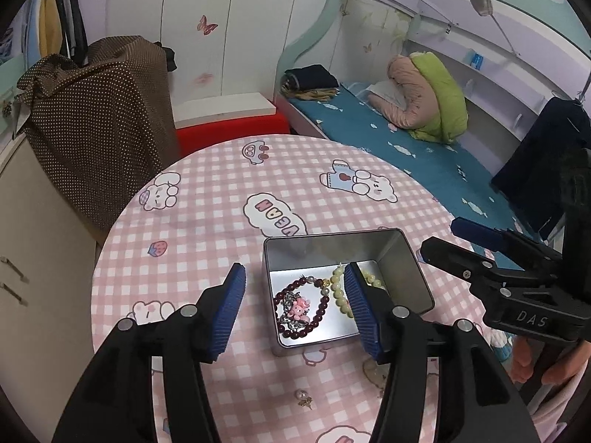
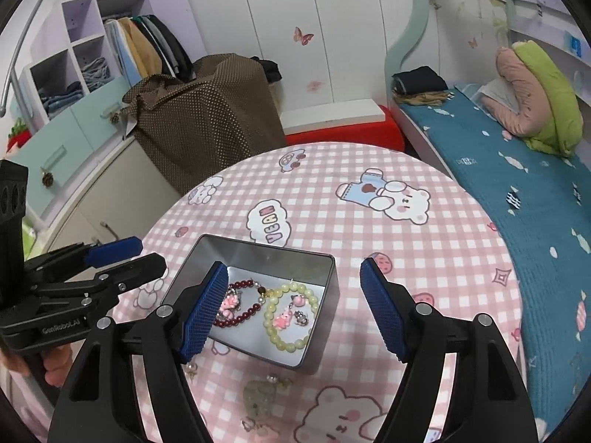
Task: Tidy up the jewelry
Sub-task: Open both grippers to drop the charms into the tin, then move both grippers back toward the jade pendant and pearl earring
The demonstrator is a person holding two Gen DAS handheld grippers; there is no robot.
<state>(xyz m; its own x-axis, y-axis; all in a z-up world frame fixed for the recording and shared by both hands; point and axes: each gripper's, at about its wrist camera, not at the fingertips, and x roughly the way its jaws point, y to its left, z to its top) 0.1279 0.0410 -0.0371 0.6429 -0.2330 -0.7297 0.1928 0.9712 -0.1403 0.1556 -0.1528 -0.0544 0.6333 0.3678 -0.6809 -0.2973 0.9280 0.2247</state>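
Jaws of both the left gripper [image 1: 295, 308] and right gripper [image 2: 291, 308] stand apart, empty — bracelets [image 2: 291, 317] lie inside the tin [image 2: 334, 277]; loose earrings [image 1: 303, 398] on the desk [image 1: 207, 221] risk being swept off.

A round table [image 2: 424, 258] with a pink checked cloth carried an open metal tin [image 2: 207, 258]. Small loose earrings [image 1: 304, 398] lay near the tin.

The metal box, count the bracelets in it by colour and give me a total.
Dark red bracelet: 1
Pale yellow-green bracelet: 1
Total in the metal box: 2
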